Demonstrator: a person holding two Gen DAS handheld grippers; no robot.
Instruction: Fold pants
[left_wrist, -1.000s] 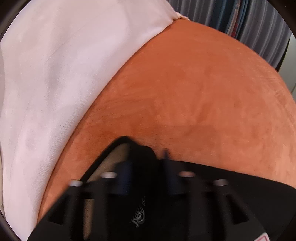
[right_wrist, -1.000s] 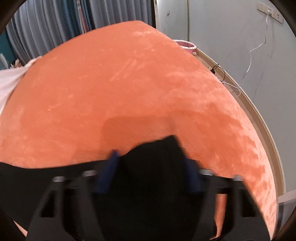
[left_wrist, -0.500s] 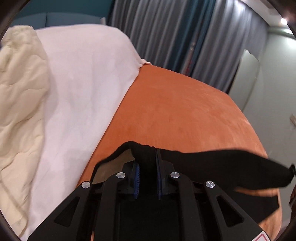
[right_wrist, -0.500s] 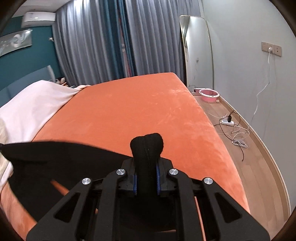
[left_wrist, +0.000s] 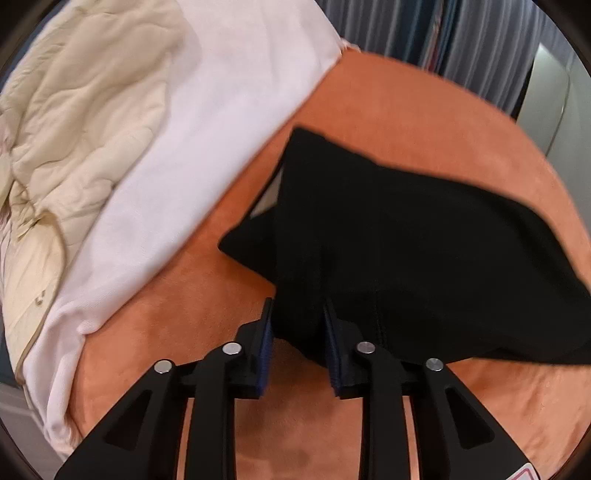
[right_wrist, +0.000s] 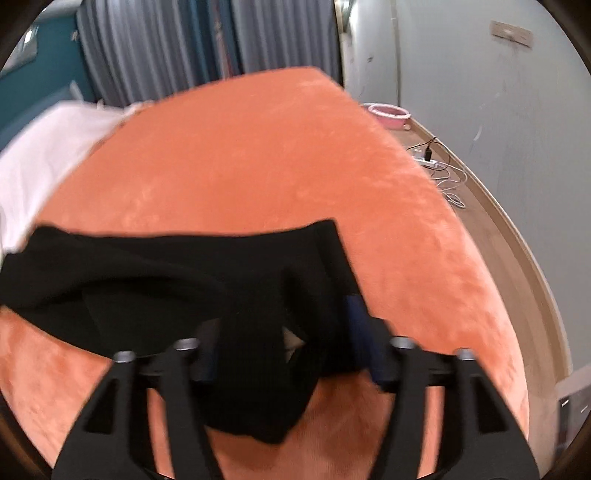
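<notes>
Here the black pants (left_wrist: 406, 236) lie on the orange bedspread (left_wrist: 424, 110), bare toward twelve o'clock. Both the left gripper (left_wrist: 297, 328) and right gripper (right_wrist: 284, 339) are opening, seemingly loose around cloth edges.

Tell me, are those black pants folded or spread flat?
Folded, loosely: the black pants lie doubled over in layers on the orange bed cover, edges uneven.

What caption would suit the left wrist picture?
Left gripper, jaws opening, releases black pants onto an orange bed cover beside white bedding.
</notes>
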